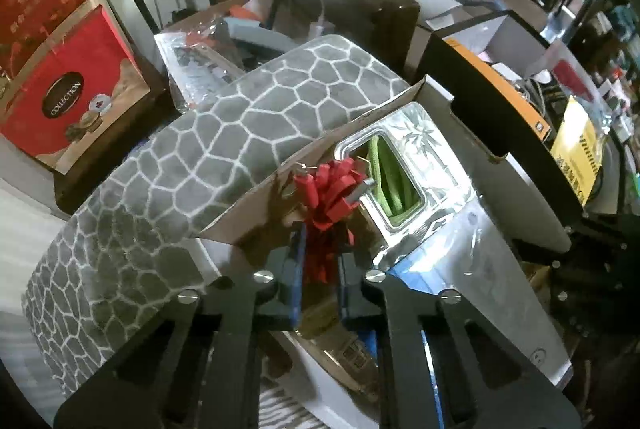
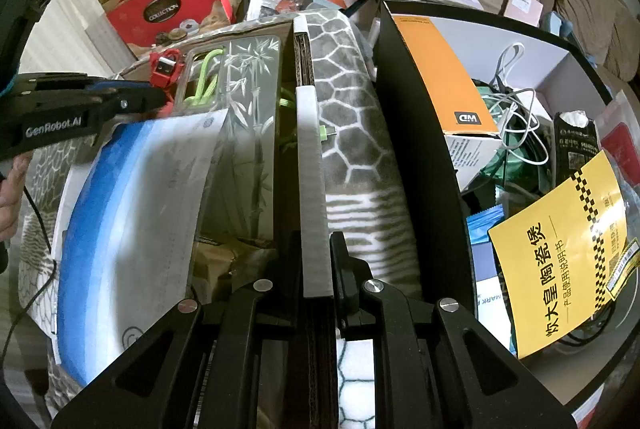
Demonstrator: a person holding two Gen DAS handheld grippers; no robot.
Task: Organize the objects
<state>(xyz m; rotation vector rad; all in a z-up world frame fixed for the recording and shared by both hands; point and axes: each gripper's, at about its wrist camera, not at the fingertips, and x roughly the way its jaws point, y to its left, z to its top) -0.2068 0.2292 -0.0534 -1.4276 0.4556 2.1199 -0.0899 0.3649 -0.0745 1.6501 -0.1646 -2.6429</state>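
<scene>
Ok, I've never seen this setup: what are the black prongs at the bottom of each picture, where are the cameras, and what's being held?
No robot here: a person holds a two-finger gripper in each hand, with a fisheye camera on each looking along the fingers. The left wrist view shows the left gripper pinching a red cable bundle over an open cardboard box, near a bamboo-print phone case and green cable. The right wrist view shows the right gripper clamped on that box's white-edged wall. A grey pebble-pattern mat lies alongside.
</scene>
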